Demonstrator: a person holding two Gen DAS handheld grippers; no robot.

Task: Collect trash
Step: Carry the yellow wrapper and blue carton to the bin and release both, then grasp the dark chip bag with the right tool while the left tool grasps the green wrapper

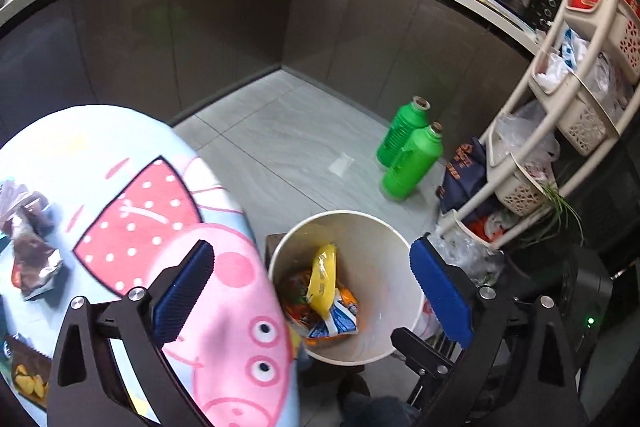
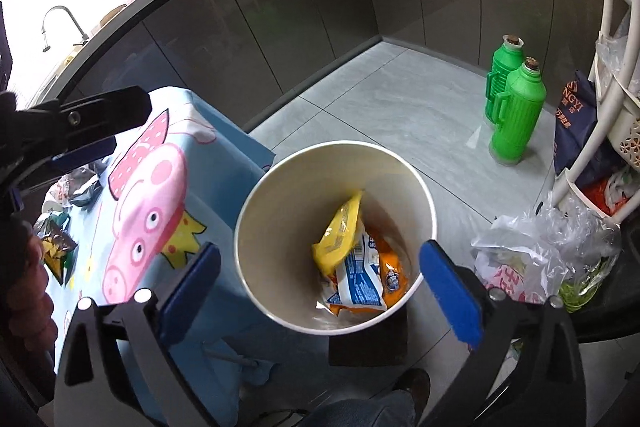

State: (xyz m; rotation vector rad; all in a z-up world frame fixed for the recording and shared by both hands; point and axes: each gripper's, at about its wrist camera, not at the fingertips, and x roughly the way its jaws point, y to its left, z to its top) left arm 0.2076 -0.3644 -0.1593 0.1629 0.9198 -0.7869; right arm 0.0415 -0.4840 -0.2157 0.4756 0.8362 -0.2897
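Observation:
A white round bin (image 2: 416,187) stands on the floor beside the table; it also shows in the left wrist view (image 1: 384,239). Inside lie a yellow wrapper (image 2: 340,231), a blue-and-white wrapper (image 2: 358,281) and an orange one (image 2: 394,273). My right gripper (image 2: 320,275) is open and empty above the bin. My left gripper (image 1: 312,279) is open and empty, over the table edge and the bin. It also shows from the side in the right wrist view (image 2: 86,143). Snack wrappers (image 1: 32,255) lie on the table's cartoon-pig cloth (image 1: 224,307), also in the right wrist view (image 2: 56,239).
Two green jugs (image 2: 516,107) stand on the tiled floor by the grey cabinets. A cream basket rack (image 1: 560,115) with bags and a dark blue bag (image 2: 572,123) stand at the right. Crumpled clear plastic bags (image 2: 540,251) lie next to the bin.

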